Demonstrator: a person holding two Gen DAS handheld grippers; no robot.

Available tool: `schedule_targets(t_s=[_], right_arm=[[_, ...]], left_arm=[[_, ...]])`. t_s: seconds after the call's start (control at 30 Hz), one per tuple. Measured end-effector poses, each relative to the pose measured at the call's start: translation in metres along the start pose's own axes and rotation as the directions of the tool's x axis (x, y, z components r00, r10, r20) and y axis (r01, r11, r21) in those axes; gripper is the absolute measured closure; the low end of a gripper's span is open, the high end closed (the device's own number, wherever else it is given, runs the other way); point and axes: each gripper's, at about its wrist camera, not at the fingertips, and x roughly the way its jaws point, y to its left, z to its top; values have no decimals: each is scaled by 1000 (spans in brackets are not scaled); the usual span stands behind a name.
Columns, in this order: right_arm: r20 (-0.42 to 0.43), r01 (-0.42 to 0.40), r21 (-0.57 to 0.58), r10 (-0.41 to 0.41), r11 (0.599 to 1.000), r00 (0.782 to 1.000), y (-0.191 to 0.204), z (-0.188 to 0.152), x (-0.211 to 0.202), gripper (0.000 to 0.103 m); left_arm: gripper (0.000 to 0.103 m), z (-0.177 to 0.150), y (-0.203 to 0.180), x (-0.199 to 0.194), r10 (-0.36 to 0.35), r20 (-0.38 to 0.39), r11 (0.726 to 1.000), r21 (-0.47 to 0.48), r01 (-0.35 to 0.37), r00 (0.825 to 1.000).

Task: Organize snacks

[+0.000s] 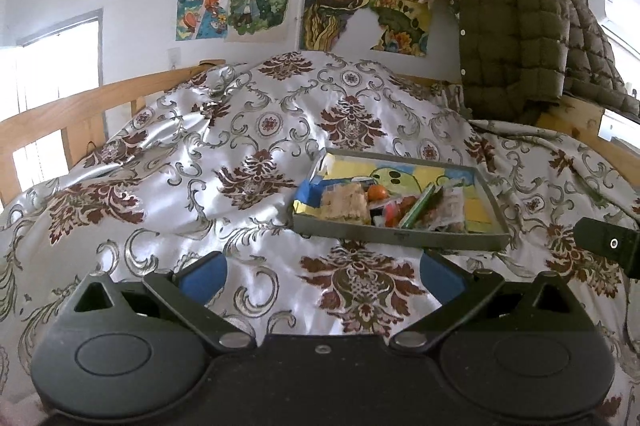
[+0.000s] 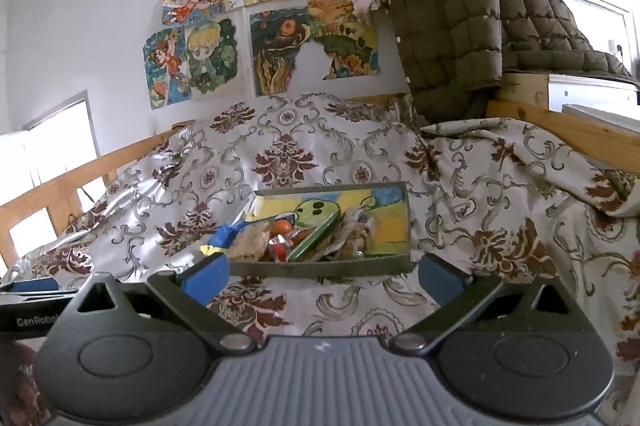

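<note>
Both jaws wide, empty. Snacks (image 2: 296, 238) heaped in tray (image 2: 320, 266) on bed; right gripper (image 2: 322, 276) nearest: approach low, take one item.

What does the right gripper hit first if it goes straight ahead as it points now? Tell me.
Most likely the near wall of the grey tray holding the snacks. The right gripper is open and empty, with only patterned bedspread between its fingers and that wall. Depth is unclear, so it might skim over the rim.

Black left gripper (image 1: 322, 276) and right gripper (image 2: 322, 276), blue pads (right one's base ribbed grey).
</note>
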Motion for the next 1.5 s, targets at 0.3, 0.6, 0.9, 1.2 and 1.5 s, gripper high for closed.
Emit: schedule_targets(t_s=[0.3,0.6,0.9,1.2,1.5], right_arm=[[-19,13,-21,-13,1000,1000,4,-17,-18,0],[-66,54,-21,-55,998,996,16,-35,-32,0],[-77,76,5,-75,997,994,11,-39,-36,0],[-75,69,5,-69,998,995,11,-40,-38,0],[-89,61,-11,-62,998,994,17,-43,-40,0]], left_arm=[[1,-19,5,-19,5,5,1000,-17,-5,1000],[1,-27,17,-28,49,-15,996,-77,-50,999],[1,-37,14,-42,42,-24,998,-55,-44,999],[1,-40,11,-47,52,-25,998,-33,-53,998],[1,-41,15,-47,51,-32,998,-47,-52,998]])
